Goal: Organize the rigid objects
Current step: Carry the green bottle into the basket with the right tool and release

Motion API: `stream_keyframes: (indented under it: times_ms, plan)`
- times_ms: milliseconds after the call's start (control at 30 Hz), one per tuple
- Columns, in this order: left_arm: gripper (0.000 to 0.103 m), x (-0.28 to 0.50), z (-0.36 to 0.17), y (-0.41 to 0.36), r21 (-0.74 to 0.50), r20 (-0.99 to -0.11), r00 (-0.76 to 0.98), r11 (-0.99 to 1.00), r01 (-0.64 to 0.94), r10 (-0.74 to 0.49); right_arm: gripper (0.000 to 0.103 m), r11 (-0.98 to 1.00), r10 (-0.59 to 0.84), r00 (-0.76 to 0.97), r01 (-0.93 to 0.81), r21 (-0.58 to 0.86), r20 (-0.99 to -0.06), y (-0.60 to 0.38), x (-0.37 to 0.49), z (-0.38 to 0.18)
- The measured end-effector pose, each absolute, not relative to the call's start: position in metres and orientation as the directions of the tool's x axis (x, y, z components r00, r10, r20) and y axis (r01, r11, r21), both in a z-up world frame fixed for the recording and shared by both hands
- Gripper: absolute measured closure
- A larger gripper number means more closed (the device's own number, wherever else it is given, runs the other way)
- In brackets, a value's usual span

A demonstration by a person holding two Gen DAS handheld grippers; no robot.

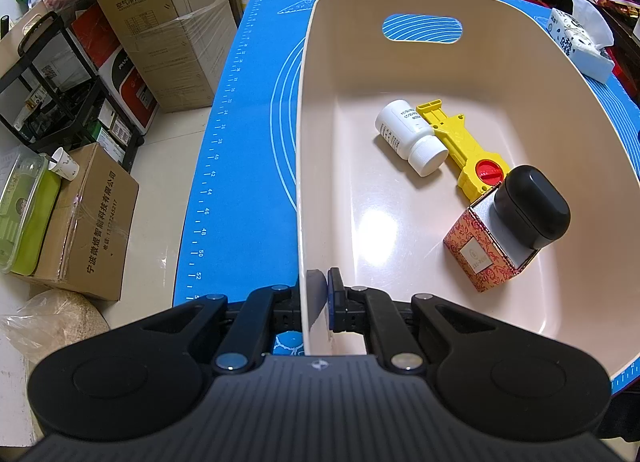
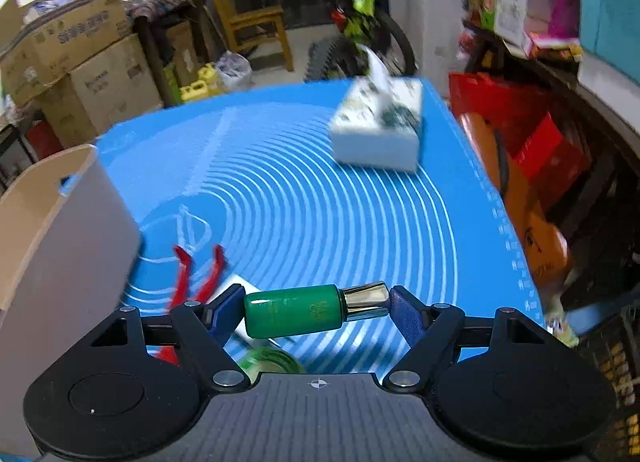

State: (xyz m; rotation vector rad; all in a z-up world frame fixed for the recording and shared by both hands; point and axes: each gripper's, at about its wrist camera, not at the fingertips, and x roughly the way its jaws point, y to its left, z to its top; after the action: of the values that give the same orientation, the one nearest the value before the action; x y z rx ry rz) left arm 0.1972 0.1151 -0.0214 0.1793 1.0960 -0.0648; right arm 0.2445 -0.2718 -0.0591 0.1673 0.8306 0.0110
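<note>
A beige plastic basket (image 1: 320, 149) stands on the blue mat (image 1: 248, 141). In it lie a white pill bottle (image 1: 410, 137), a yellow tool with a red dial (image 1: 464, 149), a red patterned box (image 1: 486, 250) and a black case (image 1: 530, 207) resting on that box. My left gripper (image 1: 316, 298) is shut on the basket's near left wall. My right gripper (image 2: 316, 308) is shut on a green bottle with a gold cap (image 2: 294, 310), held sideways above the mat. The basket's corner (image 2: 52, 229) shows at left.
Red-handled pliers (image 2: 196, 274), a white flat item and a tape roll (image 2: 268, 360) lie on the mat under my right gripper. A tissue box (image 2: 378, 125) stands at the mat's far right. Cardboard boxes (image 1: 168, 33), a rack and a bicycle surround the table.
</note>
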Motion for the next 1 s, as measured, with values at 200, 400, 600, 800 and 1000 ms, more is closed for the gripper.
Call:
stream_keyframes:
  times_ms: [200, 400, 600, 800, 1000]
  plan:
    - [0.093, 0.197, -0.021, 0.115, 0.113, -0.889, 0.457, 0.984, 0.140, 0.037, 0.024, 0.991, 0.122, 0.731, -0.055, 0.120, -0.672, -0.238, 0.243, -0.016]
    - [0.093, 0.197, -0.022, 0.115, 0.113, -0.889, 0.457, 0.984, 0.141, 0.037, 0.024, 0.980, 0.201, 0.762, -0.161, 0.121, -0.616, -0.197, 0.251, 0.020]
    - [0.094, 0.198, -0.021, 0.116, 0.106, -0.889, 0.457, 0.984, 0.140, 0.031, 0.024, 0.961, 0.262, 0.760, -0.259, 0.092, -0.595, -0.142, 0.268, 0.034]
    - [0.094, 0.198, -0.022, 0.117, 0.102, -0.889, 0.458, 0.985, 0.142, 0.026, 0.024, 0.925, 0.325, 0.713, -0.376, 0.052, -0.621, -0.081, 0.274, 0.028]
    - [0.094, 0.198, -0.023, 0.117, 0.100, -0.889, 0.457, 0.985, 0.140, 0.025, 0.024, 0.902, 0.318, 0.656, -0.431, 0.006, -0.685, -0.035, 0.279, 0.009]
